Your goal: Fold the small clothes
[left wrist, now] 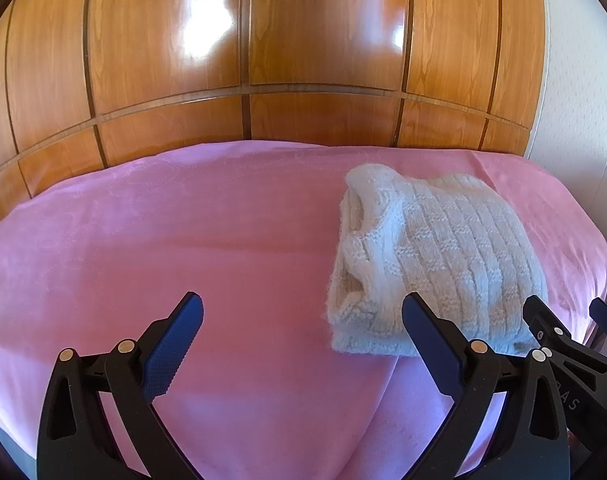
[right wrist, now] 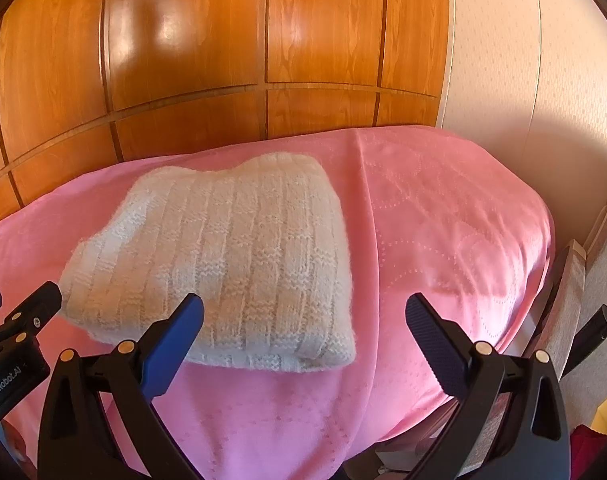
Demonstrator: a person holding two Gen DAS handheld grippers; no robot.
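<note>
1. The left gripper (left wrist: 302,328) stands wide open and empty, above the pink cover (left wrist: 183,240).
2. The right gripper (right wrist: 304,328) is also wide open and holds nothing.
3. The knit (left wrist: 435,256) lies folded into a compact block on the cover, forward and to the right of the left gripper, whose right finger overlaps the knit's near edge in the left view.
4. From the right gripper the knit (right wrist: 231,256) lies forward and to the left; the left finger overlaps its near edge, and I cannot tell if it touches.
5. The knit sits between the two grippers; its long axis runs away from them, toward the wardrobe (right wrist: 183,60).
6. Judgement: both grippers are about equally near, and the fold looks done or nearly so.
</note>
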